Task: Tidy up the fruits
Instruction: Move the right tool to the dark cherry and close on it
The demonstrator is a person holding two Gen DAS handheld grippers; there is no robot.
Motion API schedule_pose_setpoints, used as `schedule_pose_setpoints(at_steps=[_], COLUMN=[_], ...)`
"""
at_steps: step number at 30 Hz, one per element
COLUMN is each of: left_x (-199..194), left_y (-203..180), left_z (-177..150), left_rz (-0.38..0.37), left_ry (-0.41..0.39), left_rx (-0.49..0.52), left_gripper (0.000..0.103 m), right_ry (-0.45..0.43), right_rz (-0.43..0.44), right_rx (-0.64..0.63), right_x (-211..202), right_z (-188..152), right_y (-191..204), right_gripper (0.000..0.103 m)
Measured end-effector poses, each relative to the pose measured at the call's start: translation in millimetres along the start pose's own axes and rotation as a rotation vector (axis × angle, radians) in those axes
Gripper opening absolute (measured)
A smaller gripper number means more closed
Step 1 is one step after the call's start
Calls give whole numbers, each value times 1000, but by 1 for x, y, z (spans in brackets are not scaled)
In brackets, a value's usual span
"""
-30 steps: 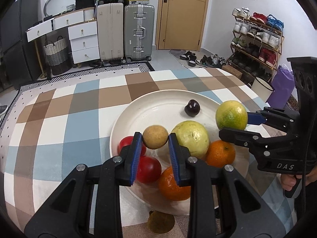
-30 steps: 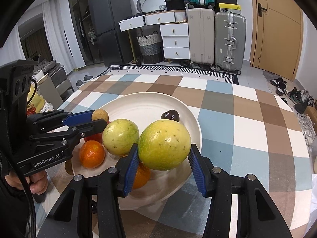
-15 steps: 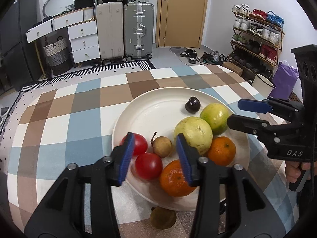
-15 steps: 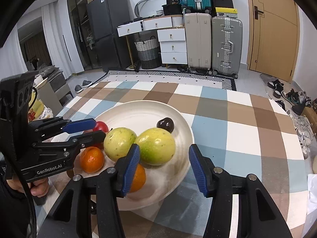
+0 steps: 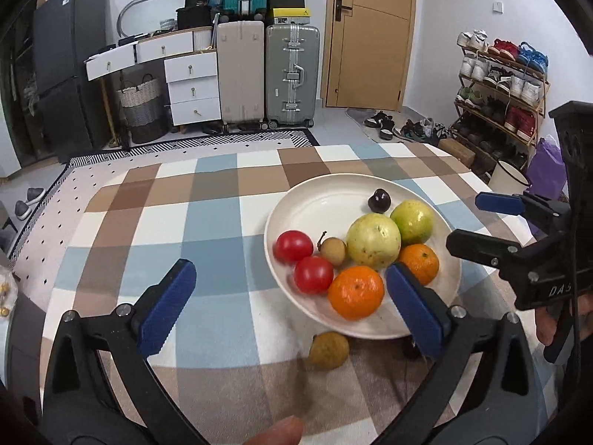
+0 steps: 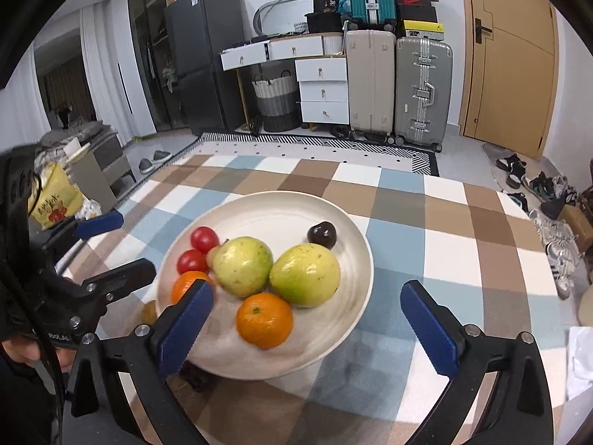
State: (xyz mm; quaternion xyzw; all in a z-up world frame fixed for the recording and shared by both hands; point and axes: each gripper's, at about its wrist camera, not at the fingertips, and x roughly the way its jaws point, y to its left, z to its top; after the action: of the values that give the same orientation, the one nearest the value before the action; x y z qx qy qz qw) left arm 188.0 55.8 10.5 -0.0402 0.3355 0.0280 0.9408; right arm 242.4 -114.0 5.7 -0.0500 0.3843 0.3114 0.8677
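Both grippers opening wide, empty, over the loaded fruit plate.

The left gripper [image 5: 289, 302] has its jaws spreading apart with nothing pinched between them, hanging over the checked tabletop [image 5: 207, 222] at the plate's left side. The right gripper [image 6: 307, 328] is opening too, its blue pads [image 6: 430, 332] clear of every fruit, poised above the near rim of the cream plate [image 6: 355, 319]. On the plate: two yellow-green guavas [image 6: 305, 274] side by side in the middle, two mandarins [image 5: 355, 291] toward the near edge, two red tomatoes [image 5: 313, 273] on the left, a small brown longan [image 5: 333, 250] with its stem tucked between tomatoes and guava, and a dark plum [image 5: 378, 200] alone toward the far side. One more brownish fruit [image 5: 329, 350] lies on the tabletop, just beside the plate's near rim.
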Motion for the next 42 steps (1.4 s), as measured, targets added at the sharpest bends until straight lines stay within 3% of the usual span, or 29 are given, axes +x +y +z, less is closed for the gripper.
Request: schedule_pose_setpoints(at_steps=[11, 17, 33, 42], left_x=[-36, -29, -3, 3], left_y=[4, -1, 11, 14], left_z=[-32, -39, -49, -50], left_rz=[15, 6, 26, 32], left_ry=[9, 37, 111, 122], left_rx=[10, 24, -15, -23], left_gripper=[103, 103, 103, 103], right_ry=[41, 63, 160, 198], right_rz=[1, 46, 46, -85], right_rx=[69, 36, -3, -88], right_x=[-24, -17, 10, 12], right_z=[-36, -48, -61, -67], right_y=[9, 26, 55, 53], right_gripper=[102, 102, 102, 102])
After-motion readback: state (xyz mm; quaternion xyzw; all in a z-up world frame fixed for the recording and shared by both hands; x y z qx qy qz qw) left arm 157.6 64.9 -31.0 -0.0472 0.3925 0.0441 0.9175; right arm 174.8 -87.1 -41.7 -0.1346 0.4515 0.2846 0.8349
